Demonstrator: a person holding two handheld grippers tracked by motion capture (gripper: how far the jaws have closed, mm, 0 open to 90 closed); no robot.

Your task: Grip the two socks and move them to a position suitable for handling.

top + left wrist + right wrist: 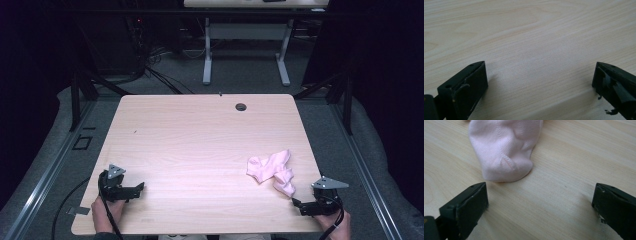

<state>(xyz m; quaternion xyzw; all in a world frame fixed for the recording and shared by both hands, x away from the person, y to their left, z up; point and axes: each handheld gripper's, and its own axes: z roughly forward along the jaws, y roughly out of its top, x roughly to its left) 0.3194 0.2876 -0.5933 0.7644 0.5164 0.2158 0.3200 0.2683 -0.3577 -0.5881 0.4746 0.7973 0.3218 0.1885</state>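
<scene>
Right gripper view: right tongs (540, 195) wide apart, empty, near pink sock (504, 147).

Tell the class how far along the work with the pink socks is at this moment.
Nothing looks done yet: the pink socks lie in a crumpled heap on the table. In hand: the right gripper is open with a sock end just ahead of its fingers, not touching. The left gripper is open over bare wood, far from the heap. Left: grasping and sorting the socks, probably.
</scene>
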